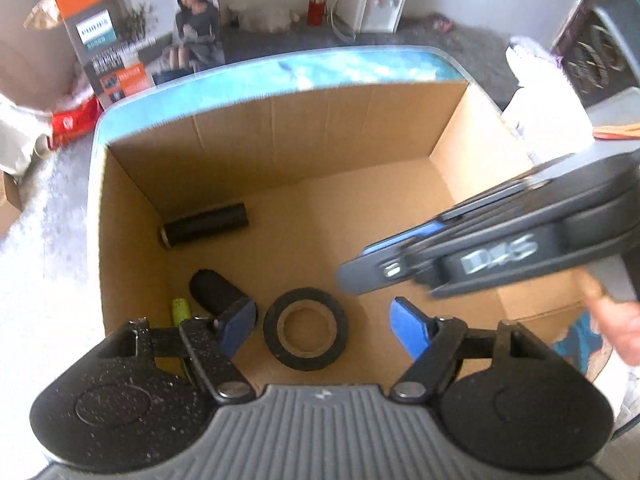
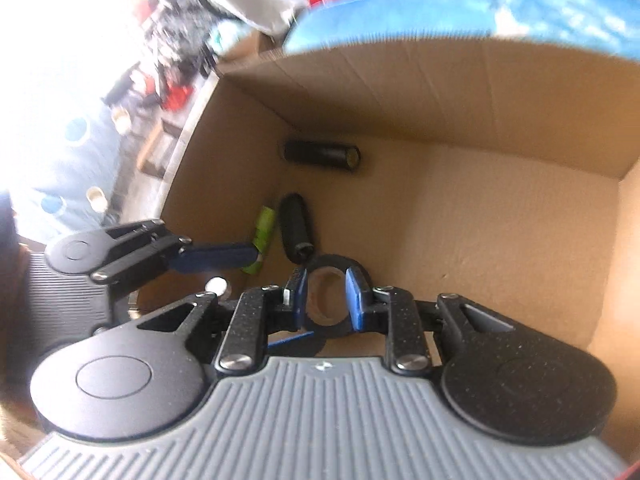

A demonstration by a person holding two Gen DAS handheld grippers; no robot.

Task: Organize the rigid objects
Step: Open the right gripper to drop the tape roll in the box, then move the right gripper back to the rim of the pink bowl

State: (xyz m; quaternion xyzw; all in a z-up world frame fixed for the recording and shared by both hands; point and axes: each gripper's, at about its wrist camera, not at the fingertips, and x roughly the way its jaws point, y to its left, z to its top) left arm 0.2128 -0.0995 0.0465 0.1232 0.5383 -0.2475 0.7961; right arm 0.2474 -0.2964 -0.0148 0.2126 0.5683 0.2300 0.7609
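Roll of black electrical tape (image 1: 305, 329), a flat matte ring with a brown card core, lying on the floor of the corrugated cardboard box (image 1: 320, 128). Beside it, toward the left wall: a stubby black foam-textured cylinder (image 1: 212, 290), a slim lime-green cylinder (image 1: 180, 311), and farther back a glossy black cylinder (image 1: 205, 224) with a metallic end. Left gripper (image 1: 320, 324), blue pads spread wide, hangs over the tape, gripping nothing. Right gripper (image 2: 326, 294), pads drawn close but parted, frames the tape's core (image 2: 325, 298); whether it touches cannot be told.
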